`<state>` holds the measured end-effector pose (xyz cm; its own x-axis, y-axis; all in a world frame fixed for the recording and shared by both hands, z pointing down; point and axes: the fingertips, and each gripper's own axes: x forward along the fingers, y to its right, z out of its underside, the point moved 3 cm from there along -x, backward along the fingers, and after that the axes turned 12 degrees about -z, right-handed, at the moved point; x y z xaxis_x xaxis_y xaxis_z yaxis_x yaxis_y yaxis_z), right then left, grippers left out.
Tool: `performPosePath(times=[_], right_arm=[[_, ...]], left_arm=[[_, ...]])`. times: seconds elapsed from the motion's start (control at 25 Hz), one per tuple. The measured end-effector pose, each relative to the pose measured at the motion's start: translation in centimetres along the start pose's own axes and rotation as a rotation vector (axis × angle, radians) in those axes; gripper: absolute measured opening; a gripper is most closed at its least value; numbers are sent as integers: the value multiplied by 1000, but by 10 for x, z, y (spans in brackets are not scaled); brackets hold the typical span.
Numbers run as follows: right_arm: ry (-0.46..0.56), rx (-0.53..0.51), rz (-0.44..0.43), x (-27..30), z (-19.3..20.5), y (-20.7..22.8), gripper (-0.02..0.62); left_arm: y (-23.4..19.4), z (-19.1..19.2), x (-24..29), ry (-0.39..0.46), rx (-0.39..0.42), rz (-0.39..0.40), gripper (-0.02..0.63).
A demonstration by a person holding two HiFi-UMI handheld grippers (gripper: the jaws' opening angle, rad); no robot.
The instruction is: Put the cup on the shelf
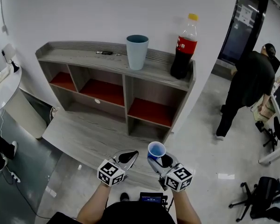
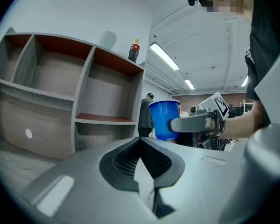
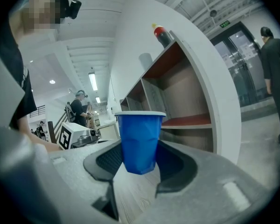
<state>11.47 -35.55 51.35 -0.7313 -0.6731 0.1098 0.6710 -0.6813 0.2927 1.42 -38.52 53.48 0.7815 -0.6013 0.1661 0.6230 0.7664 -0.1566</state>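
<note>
A small blue cup [image 1: 156, 150] is held upright in my right gripper [image 1: 159, 161], low in front of the shelf. In the right gripper view the jaws press on both sides of the blue cup [image 3: 140, 134], and my right gripper [image 3: 139, 149] is shut on it. The grey wooden shelf [image 1: 116, 62] with red inner boards stands against the wall ahead. My left gripper [image 1: 126, 157] hangs just left of the cup. Its jaws meet at the tips with nothing between them, so my left gripper [image 2: 141, 140] is shut. From there the blue cup [image 2: 164, 119] shows to the right.
On the shelf's top stand a tall teal cup [image 1: 137, 52] and a cola bottle [image 1: 184, 46], with a small dark pen-like thing to their left. A low grey wooden platform [image 1: 88, 134] lies before the shelf. A person in black [image 1: 249, 87] stands at the right near office chairs [image 1: 261, 197].
</note>
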Motion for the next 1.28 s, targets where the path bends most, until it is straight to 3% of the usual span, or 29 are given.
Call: performPosePath(times=[0.96,1.28], right_arm=[[-20,-2,-46,-13,2,3,212],[-46,-62,-62,-11,-6,13,210]], left_arm=[[13,0,2,-11,12,-43,2],[21,-5,10,20,-4,-93,2]])
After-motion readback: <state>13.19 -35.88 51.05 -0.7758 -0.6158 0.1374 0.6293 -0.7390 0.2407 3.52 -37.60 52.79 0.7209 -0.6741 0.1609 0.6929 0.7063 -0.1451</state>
